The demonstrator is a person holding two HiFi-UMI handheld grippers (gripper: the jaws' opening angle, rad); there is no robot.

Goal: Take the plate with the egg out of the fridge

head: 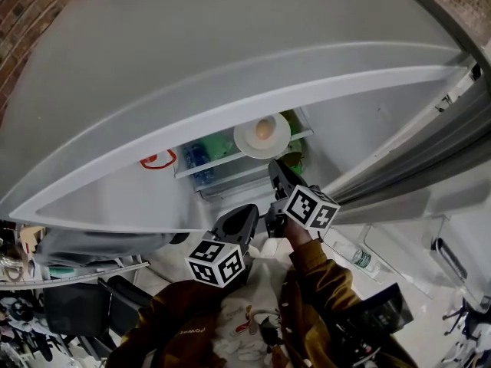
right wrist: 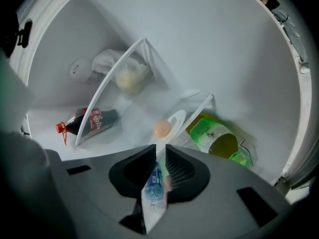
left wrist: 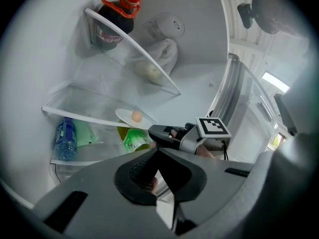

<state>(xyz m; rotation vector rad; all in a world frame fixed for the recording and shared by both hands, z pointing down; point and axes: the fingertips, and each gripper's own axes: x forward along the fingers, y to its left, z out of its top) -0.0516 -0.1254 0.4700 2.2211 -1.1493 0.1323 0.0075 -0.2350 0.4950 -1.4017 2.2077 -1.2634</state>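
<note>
Nothing is out yet: my right gripper (head: 277,168), jaws slightly apart, is at the plate (head: 248,139) with the egg (head: 263,129); left gripper (head: 242,216) closed, empty.

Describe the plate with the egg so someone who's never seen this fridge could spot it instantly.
In the open fridge, find the glass shelf below the dark red-capped bottle. Near its front edge sits a white plate carrying one pale brown egg. Everything around it is bottled or bagged; it's the only dish.
</note>
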